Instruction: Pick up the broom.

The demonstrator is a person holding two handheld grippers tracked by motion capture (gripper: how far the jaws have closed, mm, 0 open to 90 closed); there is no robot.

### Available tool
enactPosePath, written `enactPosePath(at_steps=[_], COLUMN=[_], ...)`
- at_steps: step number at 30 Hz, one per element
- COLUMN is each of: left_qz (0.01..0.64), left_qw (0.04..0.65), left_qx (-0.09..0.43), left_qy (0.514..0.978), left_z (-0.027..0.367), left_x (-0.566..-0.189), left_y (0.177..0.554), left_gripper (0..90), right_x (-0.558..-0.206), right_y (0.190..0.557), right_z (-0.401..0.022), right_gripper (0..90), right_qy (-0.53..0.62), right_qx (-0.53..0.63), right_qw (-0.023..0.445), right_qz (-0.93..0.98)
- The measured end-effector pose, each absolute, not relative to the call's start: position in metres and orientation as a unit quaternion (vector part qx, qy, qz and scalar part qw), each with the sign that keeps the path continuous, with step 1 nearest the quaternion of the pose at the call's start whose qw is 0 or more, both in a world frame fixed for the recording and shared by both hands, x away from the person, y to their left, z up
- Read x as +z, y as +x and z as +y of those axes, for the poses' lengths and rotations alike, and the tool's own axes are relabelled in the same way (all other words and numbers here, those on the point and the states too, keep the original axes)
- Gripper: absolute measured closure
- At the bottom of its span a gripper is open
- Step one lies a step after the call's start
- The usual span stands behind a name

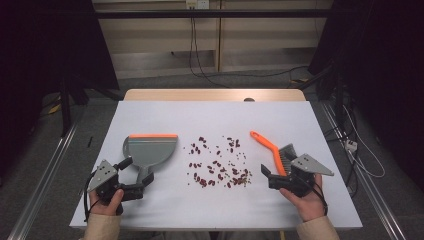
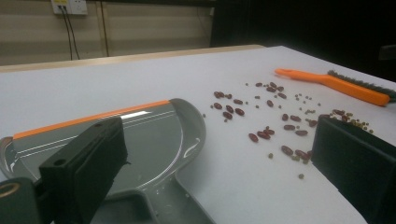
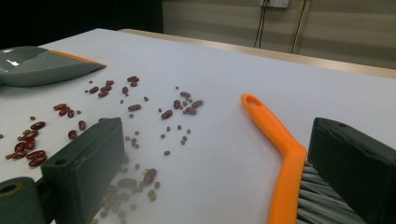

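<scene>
My left claw (image 1: 134, 176) gapes wide around the grey dustpan (image 1: 148, 150) handle; my right claw (image 1: 276, 172) gapes wide astride the orange brush (image 1: 272, 150), beans (image 1: 217, 165) between them.

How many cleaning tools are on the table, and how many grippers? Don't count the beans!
Dustpan: 1
Brush: 1
Grippers, left gripper and right gripper: 2
Total: 4

White-topped counter (image 1: 215, 117), pale wooden edge at its far side. Beyond the jaws, a beige panelled wall (image 1: 160, 40) with a socket (image 1: 196, 4) up high and black cables (image 1: 197, 50) trailing down to grey floor (image 1: 45, 165). Dark drapes (image 1: 45, 45) on both sides. Dim, even light.
</scene>
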State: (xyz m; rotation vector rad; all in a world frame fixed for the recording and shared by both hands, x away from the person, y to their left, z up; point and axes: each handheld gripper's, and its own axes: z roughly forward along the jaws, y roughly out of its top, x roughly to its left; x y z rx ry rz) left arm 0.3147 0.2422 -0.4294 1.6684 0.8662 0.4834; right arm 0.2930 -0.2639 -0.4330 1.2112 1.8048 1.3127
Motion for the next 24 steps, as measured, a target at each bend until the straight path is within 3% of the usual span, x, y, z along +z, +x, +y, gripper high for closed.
enactPosePath(at_steps=[24], left_qz=[0.37], left_qw=[0.569], left_qx=[0.202], left_qy=[0.706], left_z=[0.244], left_x=[-0.429], left_y=[0.315], left_gripper=[3.2], right_x=[-0.421], right_y=[0.351], right_z=[-0.269], right_gripper=[16.8], right_qy=[0.497], right_qx=[0.448], right_qw=[0.258], right_qz=[0.697])
